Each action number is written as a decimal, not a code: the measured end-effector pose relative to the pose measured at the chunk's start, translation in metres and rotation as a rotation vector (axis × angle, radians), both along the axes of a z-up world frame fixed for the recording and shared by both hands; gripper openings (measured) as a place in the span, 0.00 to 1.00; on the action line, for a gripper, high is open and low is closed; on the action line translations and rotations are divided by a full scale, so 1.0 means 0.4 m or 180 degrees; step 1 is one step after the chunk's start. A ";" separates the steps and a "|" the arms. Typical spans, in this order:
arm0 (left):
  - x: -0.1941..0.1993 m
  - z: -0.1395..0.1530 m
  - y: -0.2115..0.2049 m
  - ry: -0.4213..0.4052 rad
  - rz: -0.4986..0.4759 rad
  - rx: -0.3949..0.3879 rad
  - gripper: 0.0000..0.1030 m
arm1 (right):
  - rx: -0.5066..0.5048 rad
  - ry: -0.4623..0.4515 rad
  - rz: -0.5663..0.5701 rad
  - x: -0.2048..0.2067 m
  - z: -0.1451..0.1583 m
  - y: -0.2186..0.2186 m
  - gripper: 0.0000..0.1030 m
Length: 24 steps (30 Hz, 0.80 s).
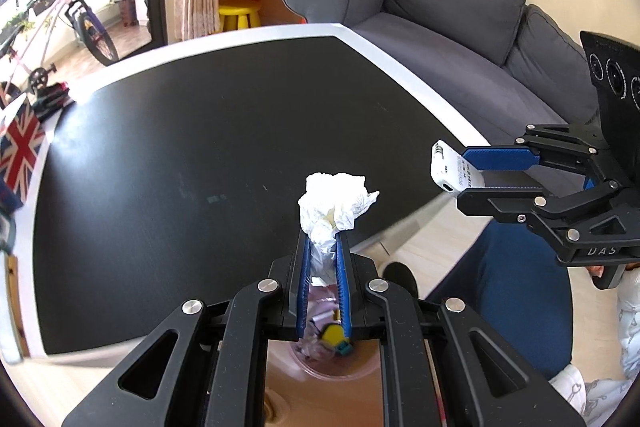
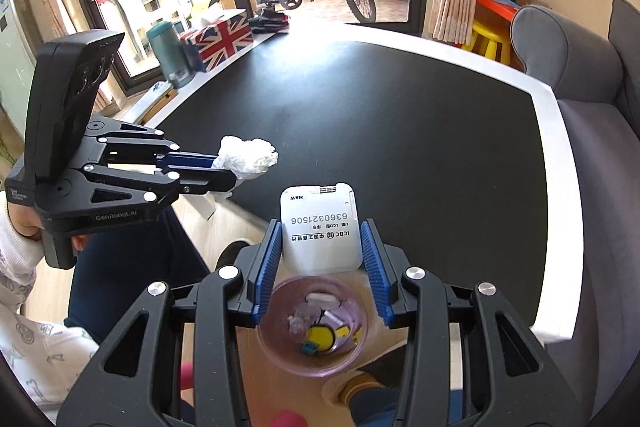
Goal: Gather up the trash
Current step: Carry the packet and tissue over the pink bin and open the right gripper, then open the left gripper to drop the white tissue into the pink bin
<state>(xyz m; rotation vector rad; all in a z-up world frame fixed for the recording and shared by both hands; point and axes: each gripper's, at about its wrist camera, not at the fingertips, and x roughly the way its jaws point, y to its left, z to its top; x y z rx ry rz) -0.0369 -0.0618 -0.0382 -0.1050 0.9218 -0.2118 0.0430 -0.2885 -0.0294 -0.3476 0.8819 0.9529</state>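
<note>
left gripper (image 1: 323, 247): blue pads clamped on crumpled white tissue wad (image 1: 334, 205), held over table edge
right gripper (image 2: 322, 247): closed on flat white plastic card device (image 2: 319, 227)
below both: translucent purple bin (image 2: 312, 325), likely on floor, holding scraps
table: black top with white rim (image 2: 400, 131)

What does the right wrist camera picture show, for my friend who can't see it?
The right gripper holds a flat white card-like device between its blue fingers, above a clear pinkish trash bin on the floor with small scraps inside. To its left, the left gripper holds a crumpled white tissue near the edge of a black table.
</note>
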 end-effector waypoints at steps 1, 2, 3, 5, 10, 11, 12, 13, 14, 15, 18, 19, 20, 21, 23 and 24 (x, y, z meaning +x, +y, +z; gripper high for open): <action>-0.009 -0.001 -0.005 0.0007 -0.0010 0.0000 0.12 | -0.0018 0.0011 -0.0003 -0.012 -0.008 -0.009 0.40; -0.018 -0.003 -0.011 0.0010 -0.0019 0.0002 0.12 | -0.0026 0.0032 -0.0009 -0.020 -0.016 -0.014 0.40; -0.029 -0.005 -0.017 0.0015 -0.0039 -0.0013 0.11 | -0.0028 0.0055 -0.0013 -0.026 -0.023 -0.020 0.40; -0.042 -0.006 -0.027 0.0023 -0.0070 -0.0031 0.12 | -0.0040 0.0125 -0.0015 -0.043 -0.047 -0.029 0.40; -0.066 -0.021 -0.045 0.0062 -0.0125 -0.0049 0.12 | -0.0100 0.0271 0.0011 -0.072 -0.107 -0.036 0.40; -0.069 -0.025 -0.048 0.0072 -0.0130 -0.0049 0.11 | -0.0106 0.0296 0.0009 -0.076 -0.117 -0.038 0.40; -0.072 -0.029 -0.049 0.0083 -0.0133 -0.0052 0.12 | -0.0110 0.0311 0.0004 -0.078 -0.124 -0.038 0.40; -0.078 -0.030 -0.052 0.0088 -0.0135 -0.0056 0.12 | -0.0111 0.0324 0.0001 -0.080 -0.129 -0.039 0.40; -0.080 -0.031 -0.052 0.0091 -0.0138 -0.0058 0.12 | -0.0111 0.0333 0.0000 -0.081 -0.133 -0.040 0.40; -0.081 -0.032 -0.052 0.0095 -0.0137 -0.0055 0.11 | -0.0109 0.0337 0.0007 -0.082 -0.135 -0.039 0.41; -0.085 -0.031 -0.052 0.0095 -0.0132 -0.0049 0.12 | -0.0078 0.0336 0.0013 -0.076 -0.133 -0.038 0.57; -0.085 -0.031 -0.052 0.0095 -0.0130 -0.0047 0.12 | -0.0054 0.0317 -0.0005 -0.073 -0.129 -0.039 0.65; -0.085 -0.030 -0.055 0.0095 -0.0132 -0.0045 0.12 | -0.0017 0.0306 -0.0024 -0.070 -0.125 -0.042 0.77; -0.085 -0.030 -0.056 0.0097 -0.0139 -0.0041 0.12 | 0.0006 0.0301 -0.0041 -0.067 -0.121 -0.044 0.82; -0.083 -0.032 -0.058 0.0105 -0.0145 -0.0037 0.12 | 0.0026 0.0291 -0.0105 -0.059 -0.113 -0.048 0.89; -0.084 -0.033 -0.058 0.0110 -0.0150 -0.0038 0.12 | 0.0031 0.0292 -0.0125 -0.055 -0.111 -0.050 0.91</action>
